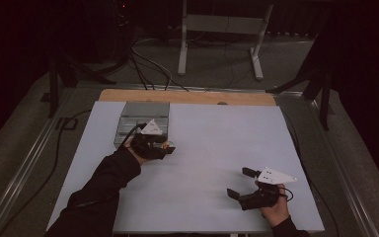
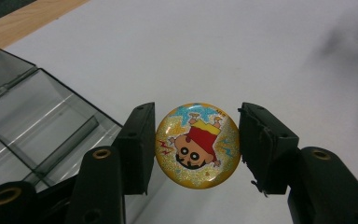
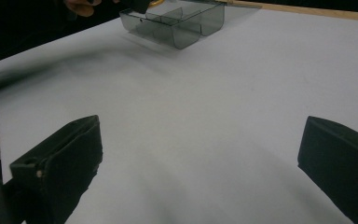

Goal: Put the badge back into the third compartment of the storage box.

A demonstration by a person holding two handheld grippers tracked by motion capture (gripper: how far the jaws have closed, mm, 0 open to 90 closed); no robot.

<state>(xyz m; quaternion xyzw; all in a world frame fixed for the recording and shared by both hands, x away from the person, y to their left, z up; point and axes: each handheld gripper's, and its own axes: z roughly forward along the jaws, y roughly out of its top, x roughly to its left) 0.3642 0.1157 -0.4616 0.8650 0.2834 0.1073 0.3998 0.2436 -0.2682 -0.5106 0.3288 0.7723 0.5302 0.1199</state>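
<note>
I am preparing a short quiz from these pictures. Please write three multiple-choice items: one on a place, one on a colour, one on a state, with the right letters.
1. Where is the clear compartment box?
A. at the table's far left
B. at the near right corner
C. on the floor

2. What colour is the round cartoon badge's rim?
A. yellow-gold
B. purple
C. white

3. How is the right gripper?
A. shut on the badge
B. open, nothing between its jaws
C. shut on the box

Answers: 1 A, the high view shows it far left by the wooden edge. 2 A, the left gripper holds it in close view. 3 B, its jaws stand wide over bare table.
</note>
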